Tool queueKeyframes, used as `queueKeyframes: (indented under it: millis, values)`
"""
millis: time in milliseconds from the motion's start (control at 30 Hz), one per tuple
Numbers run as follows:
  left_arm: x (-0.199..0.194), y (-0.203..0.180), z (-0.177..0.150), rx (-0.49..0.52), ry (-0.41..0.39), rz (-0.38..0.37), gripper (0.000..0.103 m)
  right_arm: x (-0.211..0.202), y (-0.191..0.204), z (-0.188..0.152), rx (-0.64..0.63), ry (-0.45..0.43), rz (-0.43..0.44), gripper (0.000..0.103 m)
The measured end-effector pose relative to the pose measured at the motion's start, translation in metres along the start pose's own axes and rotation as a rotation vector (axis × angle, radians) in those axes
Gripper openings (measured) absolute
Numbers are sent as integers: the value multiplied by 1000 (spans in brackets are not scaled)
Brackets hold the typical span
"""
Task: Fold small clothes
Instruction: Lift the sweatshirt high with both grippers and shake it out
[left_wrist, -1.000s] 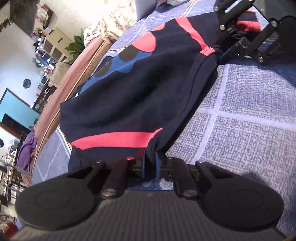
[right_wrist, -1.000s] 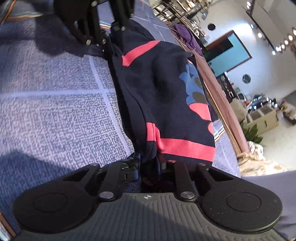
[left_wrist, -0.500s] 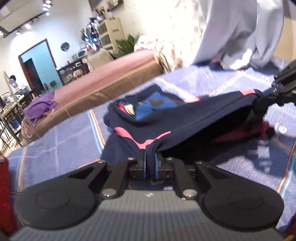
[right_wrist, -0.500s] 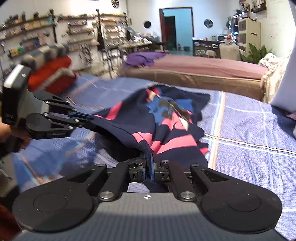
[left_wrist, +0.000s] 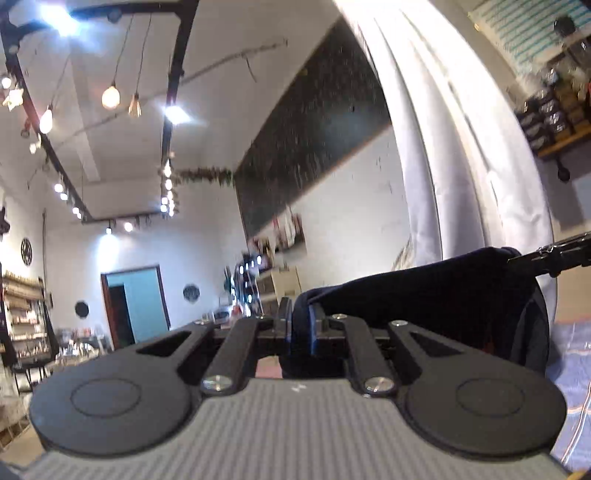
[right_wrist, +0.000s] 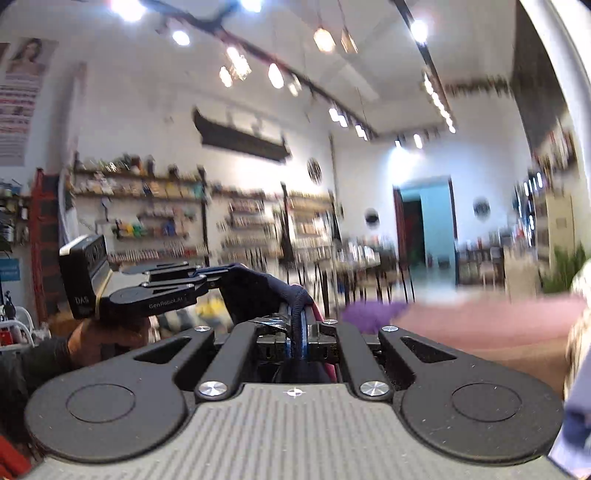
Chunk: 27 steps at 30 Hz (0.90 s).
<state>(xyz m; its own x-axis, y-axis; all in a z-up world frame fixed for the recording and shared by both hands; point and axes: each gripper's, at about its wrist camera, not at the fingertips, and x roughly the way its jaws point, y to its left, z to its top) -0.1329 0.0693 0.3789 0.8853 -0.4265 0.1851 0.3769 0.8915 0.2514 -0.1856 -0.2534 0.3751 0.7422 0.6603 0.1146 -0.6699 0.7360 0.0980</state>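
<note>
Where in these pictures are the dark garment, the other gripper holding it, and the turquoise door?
dark garment (left_wrist: 443, 295), left wrist view, on its stretched navy cloth.
left gripper (right_wrist: 218, 275), right wrist view, at its fingertips.
turquoise door (right_wrist: 437, 221), right wrist view, on its panel.

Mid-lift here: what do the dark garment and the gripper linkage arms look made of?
Garment: soft, matte navy knit or jersey, probably; it sags and bunches between the grippers, with a stitched hem at the jaws.
Linkage arms: rigid black plastic or coated metal, unclear which; smooth semi-matte faces with shiny silver screw heads.
</note>
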Motion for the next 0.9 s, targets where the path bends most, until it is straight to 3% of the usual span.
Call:
queueKeyframes:
  millis: [133, 233, 333, 433, 567, 767, 833, 900]
  values:
    - [-11, -1, 65, 10, -141, 0, 9, -12, 0, 53, -68, -190, -10, 7]
    - [-10, -6, 98, 80, -206, 25, 9, -4, -8, 73, -153, -262, -45, 8]
    - [15, -21, 97, 108, -165, 37, 10, 11, -20, 64, -204, -252, -97, 7]
    - [53, -28, 54, 136, -15, 47, 10, 33, -52, 36, -107, -144, -159, 7]
    - [122, -32, -39, 126, 236, 41, 10, 88, -90, -25, -77, 31, -307, 8]
    - [217, -14, -150, 27, 468, 136, 13, 190, -135, -93, -39, 190, -422, 8]
    - [249, -10, -199, 48, 594, 154, 25, 217, -157, -116, 71, 263, -449, 11]
    - [269, -7, -248, 61, 750, 143, 66, 236, -169, -153, 113, 366, -489, 34]
